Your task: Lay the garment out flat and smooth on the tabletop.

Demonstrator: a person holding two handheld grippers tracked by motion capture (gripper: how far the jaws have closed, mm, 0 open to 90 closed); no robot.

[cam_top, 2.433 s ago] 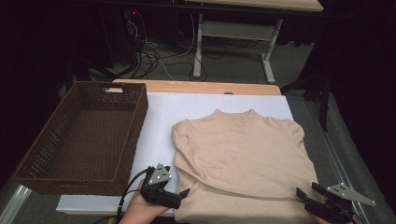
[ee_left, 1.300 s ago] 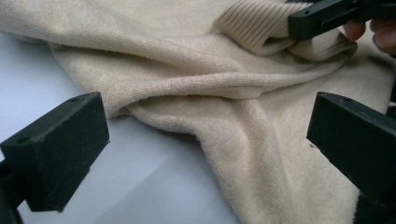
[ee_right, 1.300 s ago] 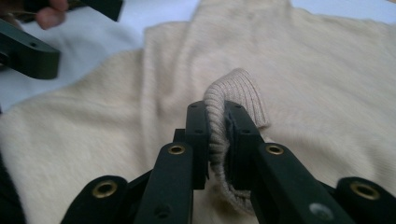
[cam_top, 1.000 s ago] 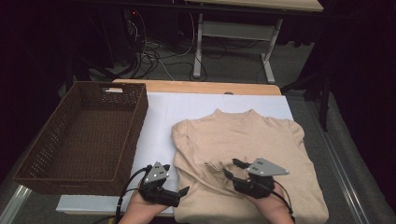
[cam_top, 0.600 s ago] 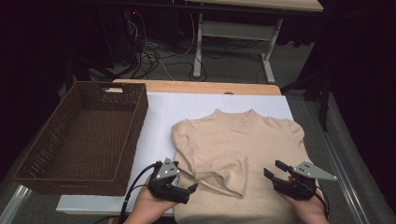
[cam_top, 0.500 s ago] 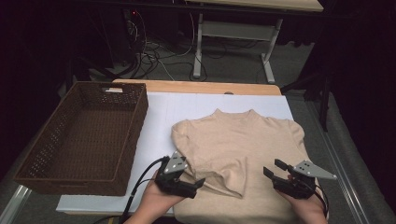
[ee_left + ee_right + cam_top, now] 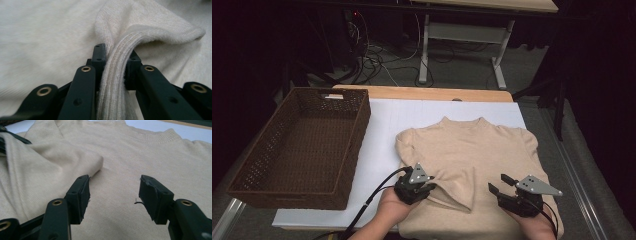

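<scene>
Sweater (image 7: 472, 155) lies flat on the white table (image 7: 387, 130), the basket (image 7: 302, 145) at nine o'clock. Left gripper (image 7: 115, 60) has just clenched its ribbed hem (image 7: 112, 82). Right gripper (image 7: 113, 195) hovers released above the knit, the folded sleeve (image 7: 62, 162) at ten o'clock.

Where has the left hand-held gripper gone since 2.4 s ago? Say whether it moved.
Yes. The left hand-held gripper moved right, away from the wicker basket, jaws just closing on the sweater's cuff.
</scene>
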